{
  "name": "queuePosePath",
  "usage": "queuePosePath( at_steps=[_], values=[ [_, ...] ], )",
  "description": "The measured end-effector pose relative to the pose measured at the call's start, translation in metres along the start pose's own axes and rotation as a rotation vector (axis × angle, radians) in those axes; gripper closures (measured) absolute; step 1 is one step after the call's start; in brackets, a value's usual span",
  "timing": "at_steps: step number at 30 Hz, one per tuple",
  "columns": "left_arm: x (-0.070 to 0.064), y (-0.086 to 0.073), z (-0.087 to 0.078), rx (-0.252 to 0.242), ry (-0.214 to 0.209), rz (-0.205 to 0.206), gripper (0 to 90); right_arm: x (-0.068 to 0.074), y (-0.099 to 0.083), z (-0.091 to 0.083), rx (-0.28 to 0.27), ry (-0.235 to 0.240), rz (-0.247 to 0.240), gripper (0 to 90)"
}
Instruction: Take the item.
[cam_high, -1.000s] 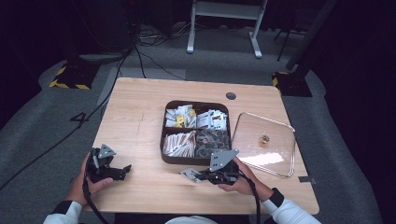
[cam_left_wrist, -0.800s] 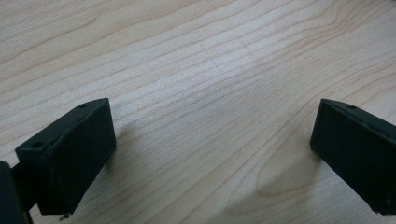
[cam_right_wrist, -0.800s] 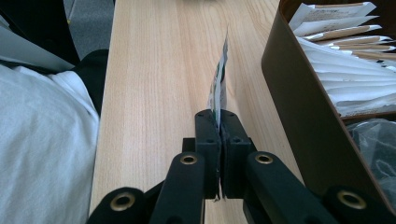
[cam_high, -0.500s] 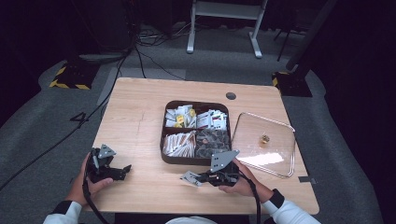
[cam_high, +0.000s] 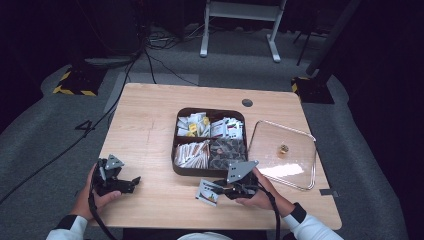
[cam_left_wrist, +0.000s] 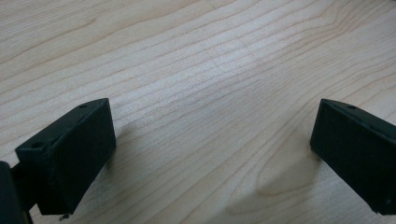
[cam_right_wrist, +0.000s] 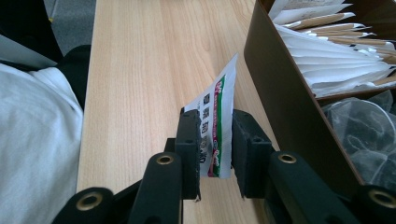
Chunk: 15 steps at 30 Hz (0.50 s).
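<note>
Beside divided tray (cam_high: 176, 150) of sachets, right tool (cam_right_wrist: 215, 140) gripping packet (cam_right_wrist: 215, 116)

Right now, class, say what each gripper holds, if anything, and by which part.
The right gripper pinches a white sachet by its lower end, jaws on its two flat faces. The left gripper is open above bare table.
</note>
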<state>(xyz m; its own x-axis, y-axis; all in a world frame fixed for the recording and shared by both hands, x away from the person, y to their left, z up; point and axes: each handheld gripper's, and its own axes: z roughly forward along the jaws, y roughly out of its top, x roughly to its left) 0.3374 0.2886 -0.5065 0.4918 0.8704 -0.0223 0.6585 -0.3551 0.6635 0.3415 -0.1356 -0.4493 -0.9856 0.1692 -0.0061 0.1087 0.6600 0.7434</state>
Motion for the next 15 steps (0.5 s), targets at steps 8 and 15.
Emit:
queuePosePath(
  at_steps=[8,15],
  values=[
    [0.0000,0.0000,0.0000,0.000,0.000,0.000,0.4,-0.0052,-0.0009,-0.0034,0.001,-0.048,0.010,65.6],
    [0.0000,0.0000,0.0000,0.000,0.000,0.000,0.4,-0.0088,-0.0009,-0.0075,-0.012,-0.060,0.023,60.0]
  ],
)
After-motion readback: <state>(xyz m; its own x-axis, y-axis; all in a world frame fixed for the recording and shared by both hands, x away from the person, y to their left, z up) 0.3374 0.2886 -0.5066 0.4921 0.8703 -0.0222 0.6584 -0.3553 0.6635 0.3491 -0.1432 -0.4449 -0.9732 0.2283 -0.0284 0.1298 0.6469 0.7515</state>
